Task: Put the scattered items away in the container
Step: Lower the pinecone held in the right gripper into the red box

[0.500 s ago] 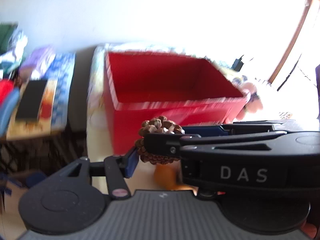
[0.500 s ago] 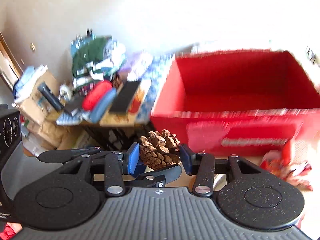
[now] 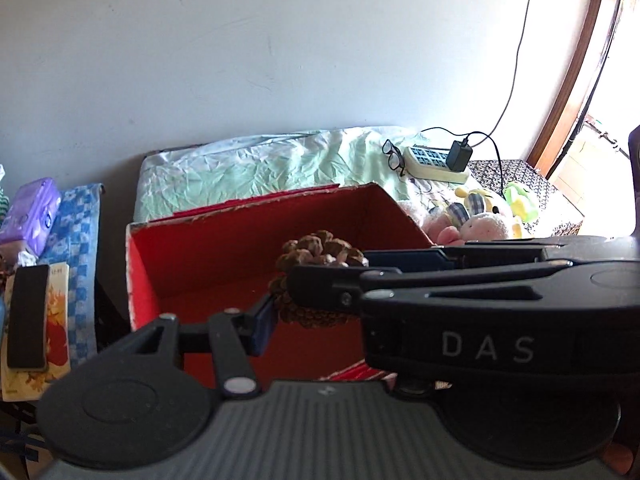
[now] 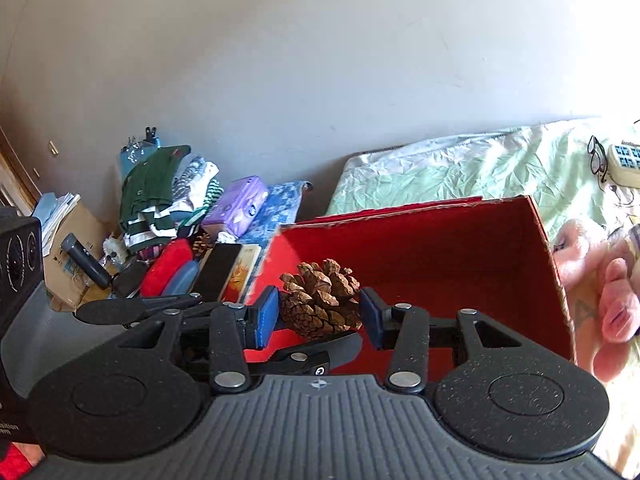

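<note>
- The brown, open-scaled pine cone [image 4: 320, 300] sits clamped between the blue pads of the right claw [image 4: 318, 316]. It hangs in the air over the open red cardboard box [image 4: 420, 240], toward the box's 7 o'clock corner.
- I'd say it is held high, clear of the rim, so that it can be let go straight down into the box.
- The left claw [image 3: 320, 316] comes in from 9 o'clock, with one finger passing just under the cone. Perhaps it steadies or guards it.
- The left wrist view shows only one blue pad of the left claw, close against the cone. The right claw crosses in front of the other, so I cannot tell whether it grips.
- Only the left view shows the black-framed glasses [image 3: 394, 156] and the cream power strip [image 3: 432, 162] on the green-sheeted bed [image 3: 260, 168], at 1 o'clock from the box.
- Only the right view shows the heap of folded clothes [image 4: 160, 188] at 10 o'clock, and what looks like a second small pine cone [image 4: 202, 244] in the clutter.
</note>
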A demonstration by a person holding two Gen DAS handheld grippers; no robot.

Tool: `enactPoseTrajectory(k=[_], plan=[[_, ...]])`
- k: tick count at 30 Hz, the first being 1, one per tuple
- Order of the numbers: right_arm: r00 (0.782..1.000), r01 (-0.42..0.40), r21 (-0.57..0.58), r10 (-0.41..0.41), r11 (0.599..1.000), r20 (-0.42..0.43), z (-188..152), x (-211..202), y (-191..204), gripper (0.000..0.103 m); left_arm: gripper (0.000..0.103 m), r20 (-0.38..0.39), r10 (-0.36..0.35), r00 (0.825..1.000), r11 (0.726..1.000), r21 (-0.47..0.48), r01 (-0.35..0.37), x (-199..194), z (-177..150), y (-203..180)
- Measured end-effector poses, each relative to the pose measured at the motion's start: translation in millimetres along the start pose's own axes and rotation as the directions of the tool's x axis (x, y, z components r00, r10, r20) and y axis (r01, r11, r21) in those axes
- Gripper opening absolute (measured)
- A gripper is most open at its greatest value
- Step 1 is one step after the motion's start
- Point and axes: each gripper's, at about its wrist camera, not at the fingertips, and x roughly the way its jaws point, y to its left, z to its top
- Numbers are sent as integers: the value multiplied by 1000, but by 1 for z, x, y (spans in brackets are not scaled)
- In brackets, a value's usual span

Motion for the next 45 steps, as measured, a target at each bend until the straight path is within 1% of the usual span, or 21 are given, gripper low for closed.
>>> enactPoseTrajectory(k=[3, 6, 11, 15, 18, 20, 23, 26, 29, 31, 32, 33, 34, 38, 39, 40, 42, 45], plan=[[999, -8, 11, 8, 1000, -40, 10, 11, -21, 48, 45, -39, 9, 999, 1000, -14, -9, 25, 13, -2], [998, -18, 6, 18, 1000, -63, 17, 15, -37, 48, 45, -59, 28, 998, 999, -29, -29, 42, 21, -11], [992, -49, 0, 49, 999, -119, 34, 29, -63, 48, 46, -94, 88, 992, 995, -39, -92, 68, 35, -21], [980, -57, -4, 56, 998, -190, 42, 48, -79, 48, 46, -138, 110, 984, 991, -66, -120, 89, 43, -19], [960, -41, 7, 42, 999, -276, 44, 71, -91, 48, 46, -198, 103, 975, 986, -108, -126, 112, 41, -14], [943, -30, 14, 33, 999, -330, 44, 87, -97, 48, 46, -245, 92, 965, 982, -139, -129, 128, 39, -8], [915, -14, 39, 28, 999, -403, 44, 109, -106, 48, 46, -316, 88, 945, 977, -157, -144, 149, 36, 1], [884, 2, 69, 30, 998, -466, 40, 132, -107, 47, 47, -390, 94, 916, 973, -158, -167, 168, 33, 12], [861, 14, 87, 32, 996, -508, 38, 152, -104, 47, 47, -443, 114, 889, 970, -143, -196, 181, 29, 27], [846, 19, 108, 42, 994, -531, 36, 164, -103, 47, 48, -475, 109, 873, 965, -158, -207, 187, 25, 38], [843, 25, 117, 42, 993, -536, 35, 169, -102, 48, 47, -496, 102, 863, 962, -172, -212, 190, 24, 45], [843, 27, 123, 43, 992, -536, 35, 173, -101, 48, 47, -509, 87, 856, 956, -198, -215, 192, 24, 52], [841, 26, 127, 47, 992, -539, 36, 176, -100, 48, 46, -520, 89, 850, 955, -198, -221, 193, 23, 57], [840, 32, 112, 34, 993, -541, 33, 189, -93, 47, 48, -551, 133, 824, 949, -168, -265, 195, 22, 70], [845, 27, 112, 37, 993, -534, 33, 190, -92, 47, 49, -559, 137, 818, 949, -163, -271, 196, 20, 73], [851, 21, 104, 37, 994, -524, 33, 190, -90, 47, 49, -566, 129, 814, 946, -177, -272, 196, 18, 78], [859, 12, 86, 34, 996, -512, 33, 192, -89, 47, 49, -569, 113, 814, 941, -203, -272, 194, 16, 84], [875, -3, 76, 39, 997, -482, 34, 193, -92, 48, 49, -571, 131, 811, 932, -209, -298, 193, 14, 89]])
